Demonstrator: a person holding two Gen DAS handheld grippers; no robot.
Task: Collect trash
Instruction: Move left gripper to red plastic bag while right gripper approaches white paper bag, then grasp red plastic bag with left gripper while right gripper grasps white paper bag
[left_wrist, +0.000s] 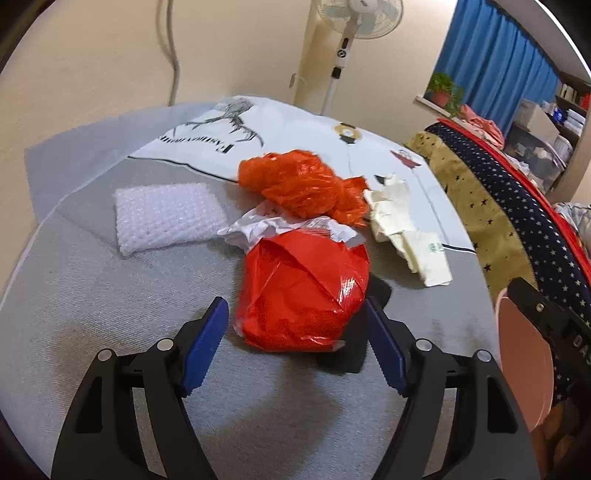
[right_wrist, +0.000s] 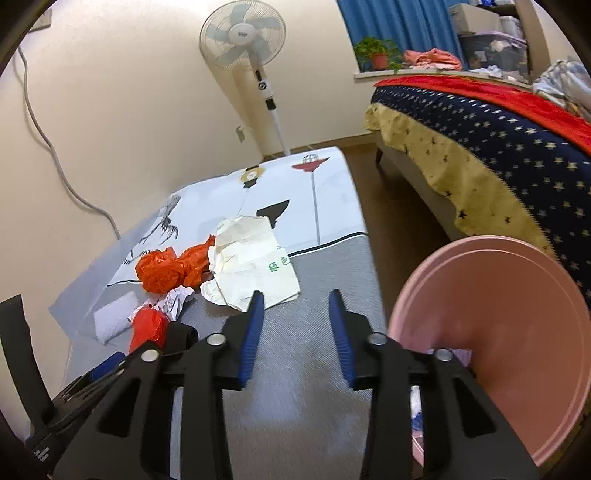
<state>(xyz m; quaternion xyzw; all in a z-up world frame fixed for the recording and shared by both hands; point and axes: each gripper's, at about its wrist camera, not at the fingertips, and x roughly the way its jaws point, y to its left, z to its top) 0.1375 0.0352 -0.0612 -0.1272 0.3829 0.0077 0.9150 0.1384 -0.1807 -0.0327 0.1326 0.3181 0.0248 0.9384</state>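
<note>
Red wrapped bundle sits between the spread left gripper; right gripper gapes empty.

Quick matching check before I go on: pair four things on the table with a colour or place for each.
Things:
1. bubble wrap
2. crumpled plastic bag
3. paper bag
4. bin

Descriptions:
A. pink, at the right edge of the table
B. cream, with green print
C. white, furthest left of the trash
D. orange, behind the red parcel

Pairs: 1-C, 2-D, 3-B, 4-A
</note>
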